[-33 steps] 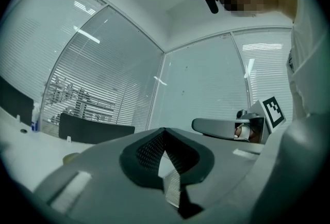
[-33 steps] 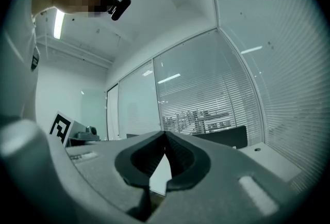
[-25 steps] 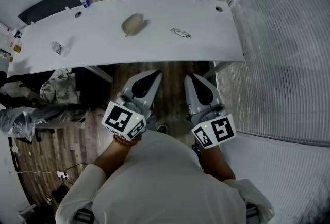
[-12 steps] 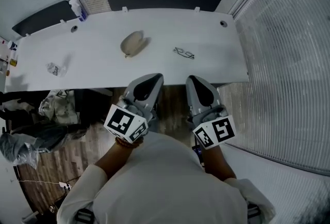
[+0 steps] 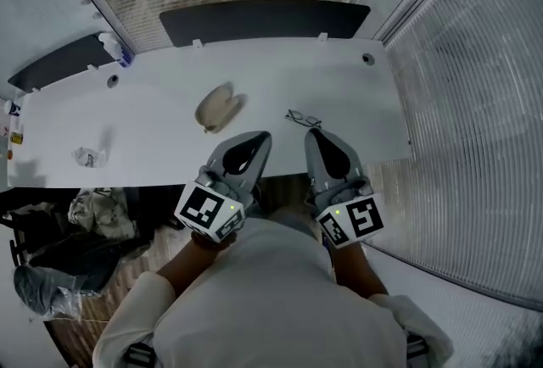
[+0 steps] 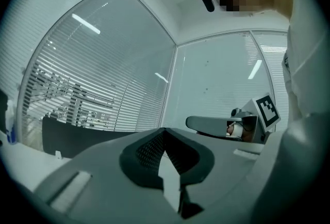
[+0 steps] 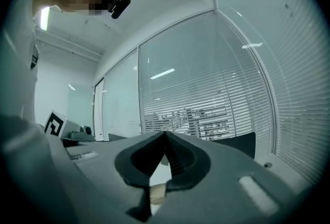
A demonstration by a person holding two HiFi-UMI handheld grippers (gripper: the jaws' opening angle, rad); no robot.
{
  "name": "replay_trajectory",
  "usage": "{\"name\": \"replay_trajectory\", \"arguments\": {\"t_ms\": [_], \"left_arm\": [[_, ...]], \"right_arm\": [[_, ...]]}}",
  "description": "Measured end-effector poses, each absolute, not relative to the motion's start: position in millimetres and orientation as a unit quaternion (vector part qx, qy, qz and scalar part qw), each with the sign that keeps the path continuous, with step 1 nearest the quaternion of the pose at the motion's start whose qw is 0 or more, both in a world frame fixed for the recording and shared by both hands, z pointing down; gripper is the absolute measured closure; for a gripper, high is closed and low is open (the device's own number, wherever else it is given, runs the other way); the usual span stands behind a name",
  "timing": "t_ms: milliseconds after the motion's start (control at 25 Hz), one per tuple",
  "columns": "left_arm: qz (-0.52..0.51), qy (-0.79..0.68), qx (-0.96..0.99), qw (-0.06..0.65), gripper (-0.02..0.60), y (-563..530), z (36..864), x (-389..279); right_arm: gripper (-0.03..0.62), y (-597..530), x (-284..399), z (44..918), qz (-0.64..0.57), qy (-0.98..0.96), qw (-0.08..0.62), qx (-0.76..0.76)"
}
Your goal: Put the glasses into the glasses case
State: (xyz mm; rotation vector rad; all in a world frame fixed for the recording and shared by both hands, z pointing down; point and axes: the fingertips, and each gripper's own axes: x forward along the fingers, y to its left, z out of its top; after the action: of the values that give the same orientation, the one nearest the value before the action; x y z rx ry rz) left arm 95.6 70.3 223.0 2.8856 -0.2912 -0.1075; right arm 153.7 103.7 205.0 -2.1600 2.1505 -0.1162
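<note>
We note thin wire-framed glasses (image 5: 303, 118) lying on the smooth white table (image 5: 144, 133), apart from the rounded beige case (image 5: 216, 108). We read the left tongs (image 5: 260, 140) and right tongs (image 5: 312, 136) as both together, empty.

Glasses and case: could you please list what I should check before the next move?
1. Glasses lie free on the table: ok.
2. Case sits apart from the glasses, unobstructed: ok.
3. Case open: cannot tell.
4. Right gripper open for a grasp: not ok, jaws together.
5. Left gripper open: not ok, jaws together.
6. Both grippers empty: ok.
</note>
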Motion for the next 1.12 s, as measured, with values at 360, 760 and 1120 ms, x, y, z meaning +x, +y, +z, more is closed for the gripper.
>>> {"name": "replay_trajectory", "arguments": {"t_ms": [360,760,1120], "left_arm": [[-0.038,-0.103,0.987,0.121,0.581,45,216,124],[0.002,-0.095,0.982,0.161,0.581,54,256,146],[0.037,-0.083,0.978,0.190,0.581,68,296,155]], "right_arm": [[0.592,84,183,201,-0.040,0.705,0.040,-0.707],[0.592,90,201,245,-0.097,0.698,0.020,-0.710],[0.592,103,208,284,-0.135,0.688,-0.001,-0.713]]}}
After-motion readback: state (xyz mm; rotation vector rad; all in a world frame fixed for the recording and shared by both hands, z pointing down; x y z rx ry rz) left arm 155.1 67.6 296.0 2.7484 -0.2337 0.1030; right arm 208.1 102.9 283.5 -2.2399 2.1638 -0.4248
